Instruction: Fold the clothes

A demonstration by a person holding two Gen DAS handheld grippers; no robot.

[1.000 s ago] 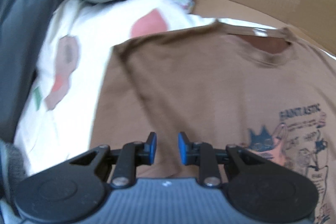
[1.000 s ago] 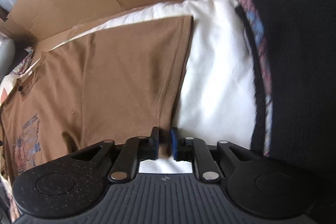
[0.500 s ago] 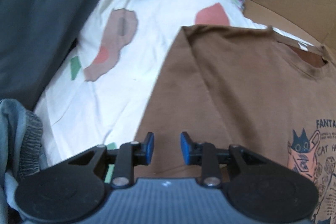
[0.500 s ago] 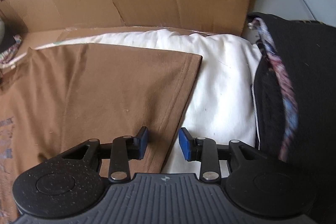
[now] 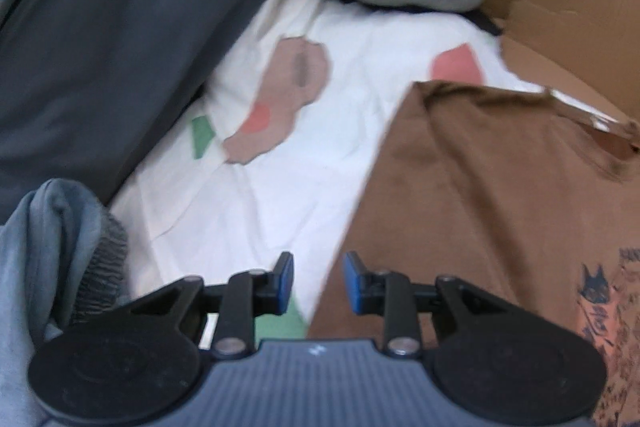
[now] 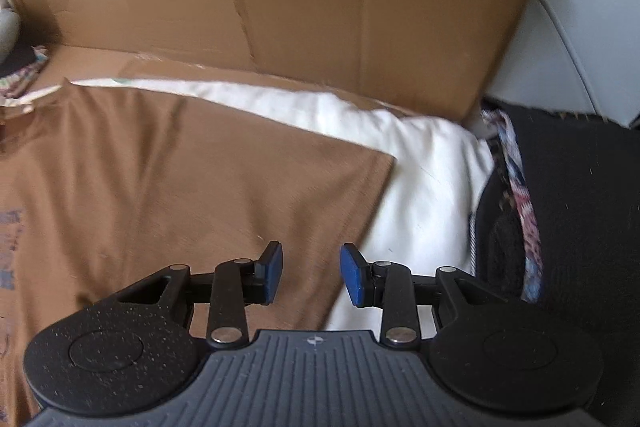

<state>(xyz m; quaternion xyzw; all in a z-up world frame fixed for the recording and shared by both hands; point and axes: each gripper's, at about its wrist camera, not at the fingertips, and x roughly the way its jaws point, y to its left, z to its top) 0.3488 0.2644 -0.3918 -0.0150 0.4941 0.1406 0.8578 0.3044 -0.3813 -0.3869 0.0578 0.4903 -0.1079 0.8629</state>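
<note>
Hovering both grippers, left gripper (image 5: 318,281) and right gripper (image 6: 311,275), fingers wide and empty, over the brown printed cotton T-shirt (image 6: 168,187) lying flat on white bedding (image 5: 280,187); I'd pinch both sleeve edges evenly.

brown T-shirt (image 5: 480,195); spread flat, front up; cat print on chest; sleeves folded in

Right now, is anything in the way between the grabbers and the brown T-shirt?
Nothing visible is. The left gripper and right gripper each hang with open jaws over an edge of the brown T-shirt, bare cloth ahead.
</note>
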